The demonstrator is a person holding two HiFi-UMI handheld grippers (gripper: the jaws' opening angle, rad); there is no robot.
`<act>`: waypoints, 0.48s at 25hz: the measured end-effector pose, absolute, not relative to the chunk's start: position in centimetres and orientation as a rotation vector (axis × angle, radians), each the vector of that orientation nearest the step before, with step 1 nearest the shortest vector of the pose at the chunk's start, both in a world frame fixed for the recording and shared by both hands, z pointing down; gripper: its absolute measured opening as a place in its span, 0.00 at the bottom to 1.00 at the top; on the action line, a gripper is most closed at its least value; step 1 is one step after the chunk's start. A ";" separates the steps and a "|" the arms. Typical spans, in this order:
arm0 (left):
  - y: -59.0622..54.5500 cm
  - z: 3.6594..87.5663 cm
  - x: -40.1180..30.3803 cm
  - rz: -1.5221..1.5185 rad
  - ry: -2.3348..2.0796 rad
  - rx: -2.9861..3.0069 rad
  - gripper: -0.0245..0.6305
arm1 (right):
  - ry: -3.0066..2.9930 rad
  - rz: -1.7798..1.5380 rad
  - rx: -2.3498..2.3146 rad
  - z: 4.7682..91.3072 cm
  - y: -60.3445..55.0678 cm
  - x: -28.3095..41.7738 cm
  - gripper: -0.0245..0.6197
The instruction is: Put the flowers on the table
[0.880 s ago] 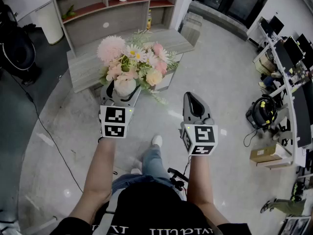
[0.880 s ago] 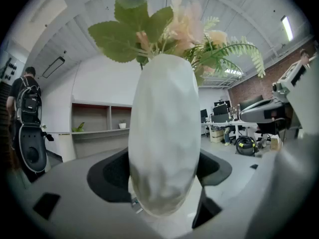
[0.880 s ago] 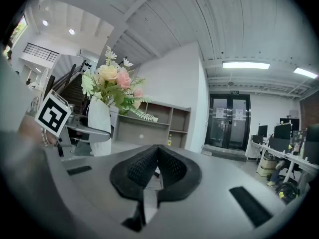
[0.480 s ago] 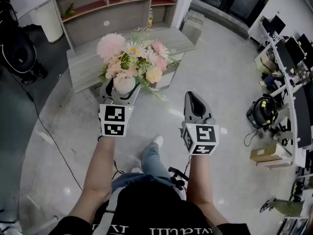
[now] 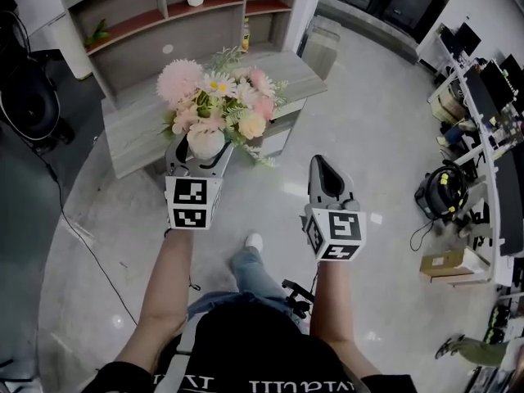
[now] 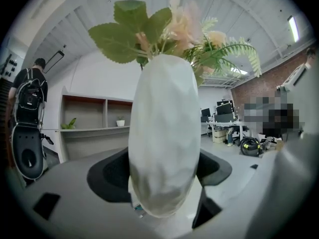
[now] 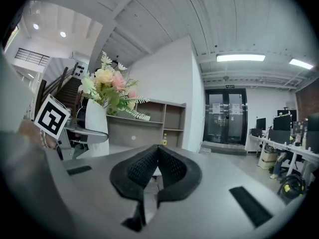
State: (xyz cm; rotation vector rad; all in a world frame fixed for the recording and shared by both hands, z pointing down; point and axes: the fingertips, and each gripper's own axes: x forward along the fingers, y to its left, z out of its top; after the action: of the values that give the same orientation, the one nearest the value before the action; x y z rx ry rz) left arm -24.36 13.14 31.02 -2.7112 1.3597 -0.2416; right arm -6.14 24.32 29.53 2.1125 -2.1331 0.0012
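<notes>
A white vase (image 5: 206, 143) of pink, cream and white flowers (image 5: 219, 103) is carried in the air, held by my left gripper (image 5: 199, 152), whose jaws are shut on the vase body (image 6: 162, 138). In the left gripper view the vase fills the gap between the dark pads. The grey wooden table (image 5: 135, 115) stands just beyond the bouquet. My right gripper (image 5: 326, 170) hangs to the right over the floor, shut and empty, its pads touching (image 7: 157, 171). The vase and flowers (image 7: 106, 89) also show at left in the right gripper view.
A shelf unit (image 5: 164, 15) with small potted plants stands behind the table. A yellow bottle (image 5: 245, 36) sits at the table's far side. Desks and a vacuum cleaner (image 5: 444, 191) line the right. A black bag (image 5: 29, 97) and a cable lie at left.
The table and shelf have shifted left and nearer in the head view as the person steps forward. The vase stays in the left gripper; the right gripper keeps its place.
</notes>
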 end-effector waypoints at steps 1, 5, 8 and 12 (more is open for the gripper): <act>12.2 31.3 -23.7 -0.245 1.357 -2.712 0.61 | -2.135 0.006 2.116 29.7 23.3 -5.5 0.06; 7.2 36.9 -20.5 -0.240 1.364 -2.723 0.61 | -2.136 0.002 2.100 34.8 18.2 -2.4 0.06; 4.2 39.0 -18.5 -0.239 1.368 -2.732 0.61 | -2.131 0.008 2.088 36.8 15.0 -0.2 0.06; 0.1 38.3 -14.8 -0.258 1.377 -2.735 0.61 | -2.147 0.038 2.101 36.0 11.0 3.8 0.06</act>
State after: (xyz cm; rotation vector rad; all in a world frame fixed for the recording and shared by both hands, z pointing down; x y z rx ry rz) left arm -14.81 0.10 38.26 -2.7352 1.3769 -0.2582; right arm 3.77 10.95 36.02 2.1011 -2.1466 0.0379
